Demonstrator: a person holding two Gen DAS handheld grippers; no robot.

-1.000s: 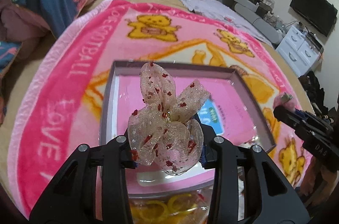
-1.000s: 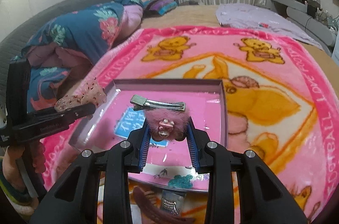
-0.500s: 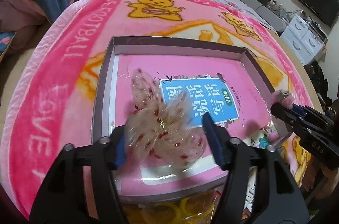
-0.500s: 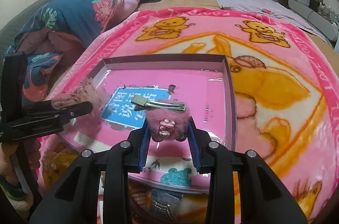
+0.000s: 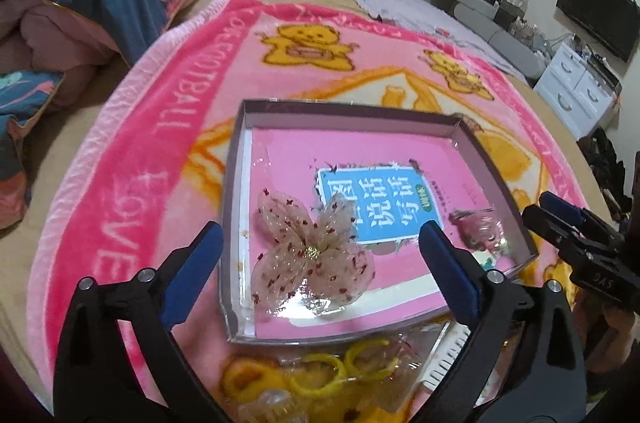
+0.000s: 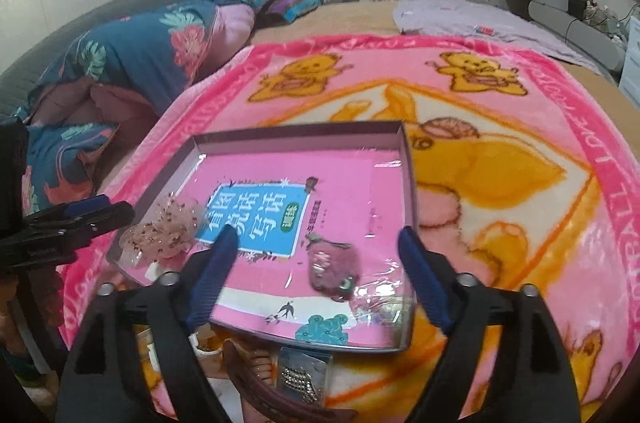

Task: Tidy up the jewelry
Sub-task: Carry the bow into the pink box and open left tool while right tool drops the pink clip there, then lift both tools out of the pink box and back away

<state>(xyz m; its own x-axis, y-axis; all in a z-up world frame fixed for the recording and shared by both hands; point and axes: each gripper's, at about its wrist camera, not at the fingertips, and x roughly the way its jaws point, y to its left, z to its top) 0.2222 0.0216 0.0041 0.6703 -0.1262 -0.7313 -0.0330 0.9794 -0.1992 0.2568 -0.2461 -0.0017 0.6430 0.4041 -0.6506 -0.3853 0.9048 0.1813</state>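
Release is the step in hand: both pieces lie in the tray (image 5: 236,191), so the sound move, I judge, is to let each gripper finish spreading and lift straight back before swinging away — a finger dragging sideways could catch gauze or fur and pull a piece out again. The left gripper (image 5: 320,251) has its fingers (image 5: 192,263) spread wide and opening; the bow (image 5: 316,255) sits between them but touches neither, resting on the tray's glossy pink liner near the rim at about 8 o'clock. The right gripper (image 6: 316,259) is likewise opening, its fingers (image 6: 216,275) well apart, with the fur clip (image 6: 332,271) lying loose between them in the tray's 5 o'clock corner, clear of both pads. In the right view the bow (image 6: 164,235) shows at the tray's (image 6: 408,183) 8 o'clock corner, just beside the tip of the left gripper (image 6: 92,219). More pieces wait on the blanket (image 5: 132,191) at 6 o'clock of the tray — yellow rings (image 5: 320,371) and a comb (image 5: 444,359) — so the sorting looks unfinished.
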